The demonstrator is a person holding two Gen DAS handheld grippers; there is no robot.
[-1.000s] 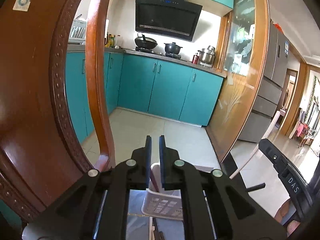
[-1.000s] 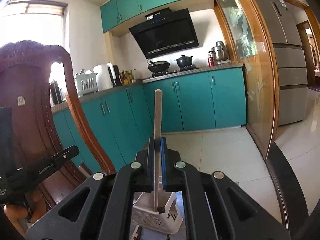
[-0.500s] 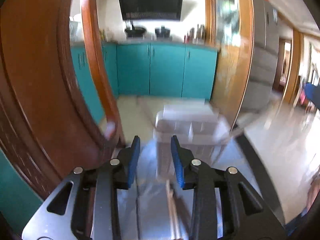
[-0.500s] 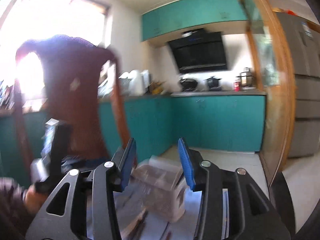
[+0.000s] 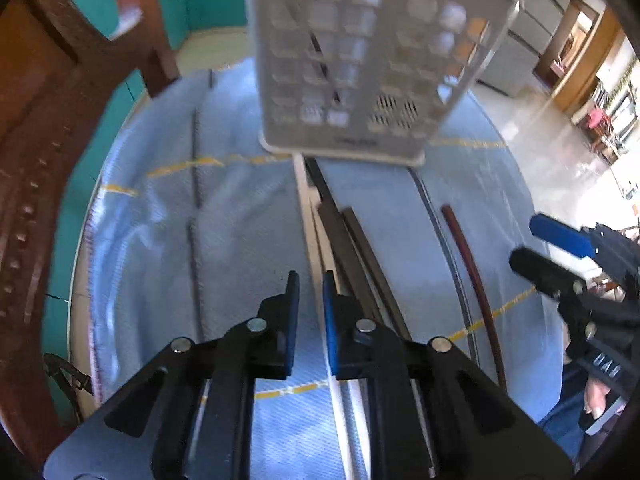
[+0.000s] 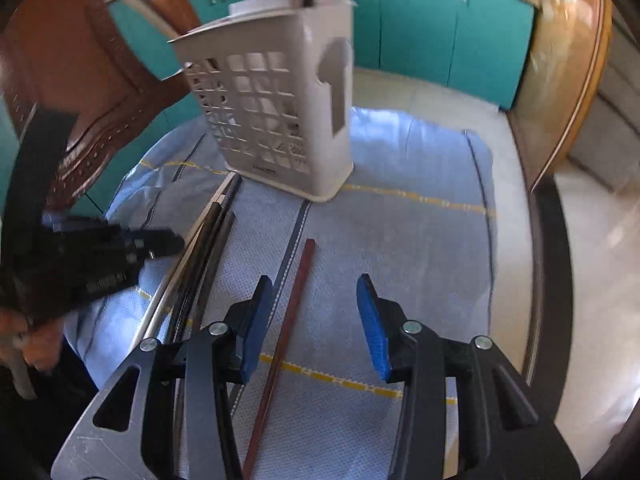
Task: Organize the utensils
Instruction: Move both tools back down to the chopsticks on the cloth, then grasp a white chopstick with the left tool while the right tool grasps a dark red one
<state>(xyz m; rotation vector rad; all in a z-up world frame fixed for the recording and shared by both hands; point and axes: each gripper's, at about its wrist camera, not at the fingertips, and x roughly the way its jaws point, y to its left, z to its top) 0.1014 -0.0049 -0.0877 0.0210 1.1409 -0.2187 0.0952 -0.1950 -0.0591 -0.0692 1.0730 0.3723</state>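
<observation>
A white slotted utensil holder (image 5: 360, 60) (image 6: 276, 116) stands on a blue cloth (image 5: 240, 220) (image 6: 400, 240), with sticks poking out of its top. Several chopsticks lie on the cloth in front of it: a white one (image 5: 308, 232), dark ones (image 5: 352, 248) (image 6: 204, 248) and a reddish-brown one (image 5: 472, 272) (image 6: 288, 328). My left gripper (image 5: 311, 300) is open, low over the white chopstick, which runs between its fingers. My right gripper (image 6: 316, 316) is open wide just right of the reddish-brown chopstick; it also shows in the left wrist view (image 5: 560, 248).
A carved wooden chair (image 5: 48, 160) (image 6: 80, 92) stands close at the left of the round table. Teal cabinets (image 6: 440, 28) and a wood-framed glass door (image 6: 560, 80) lie beyond. The left gripper shows in the right wrist view (image 6: 100, 260).
Both grippers have opened and dropped from above the holder down to the cloth. The white stick that my right gripper held is no longer in it.
</observation>
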